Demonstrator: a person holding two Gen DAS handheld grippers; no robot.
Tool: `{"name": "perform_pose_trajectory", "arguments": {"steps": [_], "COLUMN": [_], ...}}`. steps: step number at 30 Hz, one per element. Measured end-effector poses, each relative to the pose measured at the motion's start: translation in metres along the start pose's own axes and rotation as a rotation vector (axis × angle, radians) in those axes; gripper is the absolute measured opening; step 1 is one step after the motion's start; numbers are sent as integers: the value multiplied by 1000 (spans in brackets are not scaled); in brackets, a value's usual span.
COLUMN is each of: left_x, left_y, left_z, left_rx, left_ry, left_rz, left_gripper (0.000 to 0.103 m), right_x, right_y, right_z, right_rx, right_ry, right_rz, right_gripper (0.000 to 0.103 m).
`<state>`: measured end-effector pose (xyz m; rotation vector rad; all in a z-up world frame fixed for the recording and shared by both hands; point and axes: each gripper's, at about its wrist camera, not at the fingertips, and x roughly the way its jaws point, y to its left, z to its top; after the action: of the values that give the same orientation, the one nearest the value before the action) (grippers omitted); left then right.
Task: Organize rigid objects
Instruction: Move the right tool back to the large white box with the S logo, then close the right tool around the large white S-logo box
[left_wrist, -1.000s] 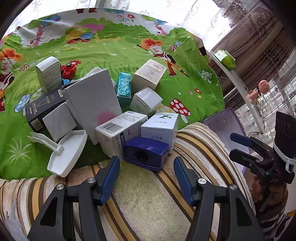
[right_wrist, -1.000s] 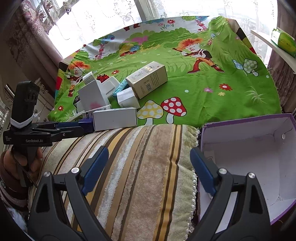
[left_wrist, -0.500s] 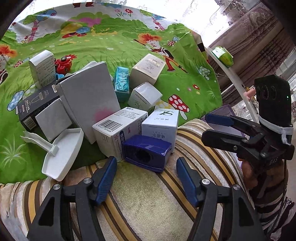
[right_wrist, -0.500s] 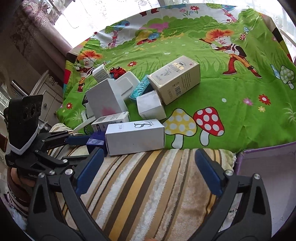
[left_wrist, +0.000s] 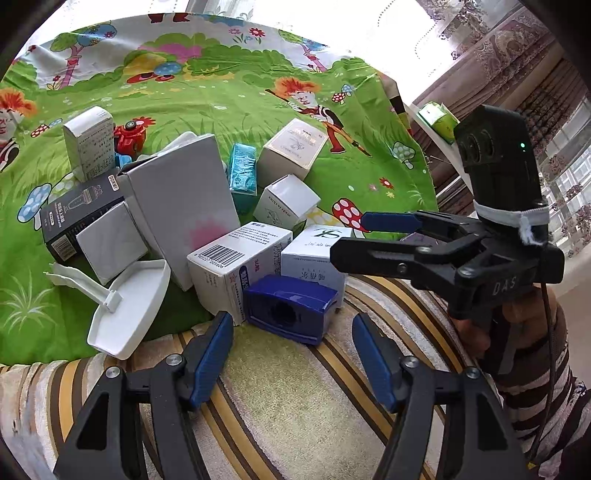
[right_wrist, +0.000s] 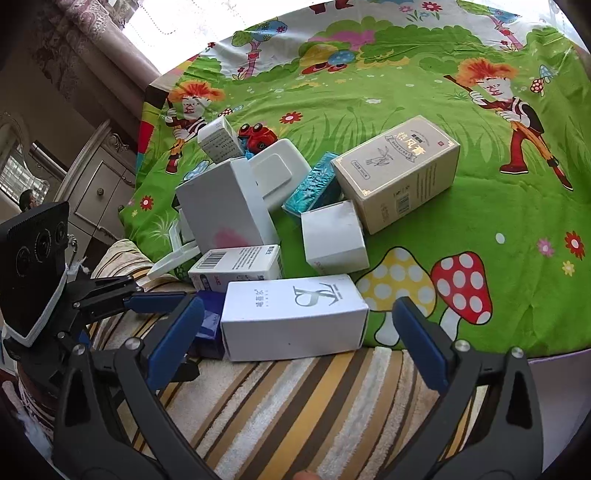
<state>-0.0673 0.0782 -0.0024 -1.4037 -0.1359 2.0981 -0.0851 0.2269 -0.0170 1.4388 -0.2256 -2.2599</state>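
White boxes were all in a heap on the green sheet; you'd sorted nothing, left gripper and right gripper both spread wide, empty.

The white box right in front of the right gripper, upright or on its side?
On its side: the white box lies lengthwise, logo face up.

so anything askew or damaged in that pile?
Nothing damaged. The boxes are a jumble: the big white box leans tilted, the teal packet is wedged between boxes, and the white tray sits tipped at the blanket's edge.
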Motion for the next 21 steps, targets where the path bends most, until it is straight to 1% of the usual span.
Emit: {"name": "perform_pose_trajectory", "arguments": {"steps": [3, 7, 10, 13, 17, 18, 19, 20, 21], "left_x": [-4, -1, -1, 2, 4, 6, 8, 10, 9], "left_y": [-7, -11, -5, 3, 3, 4, 5, 7, 7], "left_z": [-1, -2, -1, -1, -1, -1, -1, -1, -1], "left_rx": [40, 76, 49, 5, 9, 3, -8, -15, -19], "left_ry": [-24, -16, -18, -4, 8, 21, 30, 36, 36], "left_rz": [18, 40, 36, 7, 3, 2, 6, 7, 4], "left_gripper": [66, 56, 56, 56, 57, 57, 57, 57, 57], "right_x": [3, 8, 12, 16, 18, 18, 19, 20, 19], "right_y": [-1, -1, 1, -1, -1, -1, -2, -2, -2], "right_z": [2, 3, 4, 5, 6, 5, 5, 4, 4], "right_rx": [-7, -11, -21, -13, -12, -11, -9, -8, -9], "right_ry": [10, 24, 40, 52, 60, 63, 70, 77, 72], "right_rz": [2, -1, 5, 8, 25, 31, 39, 47, 49], "right_gripper": [102, 102, 102, 102, 102, 99, 92, 87, 87]}}
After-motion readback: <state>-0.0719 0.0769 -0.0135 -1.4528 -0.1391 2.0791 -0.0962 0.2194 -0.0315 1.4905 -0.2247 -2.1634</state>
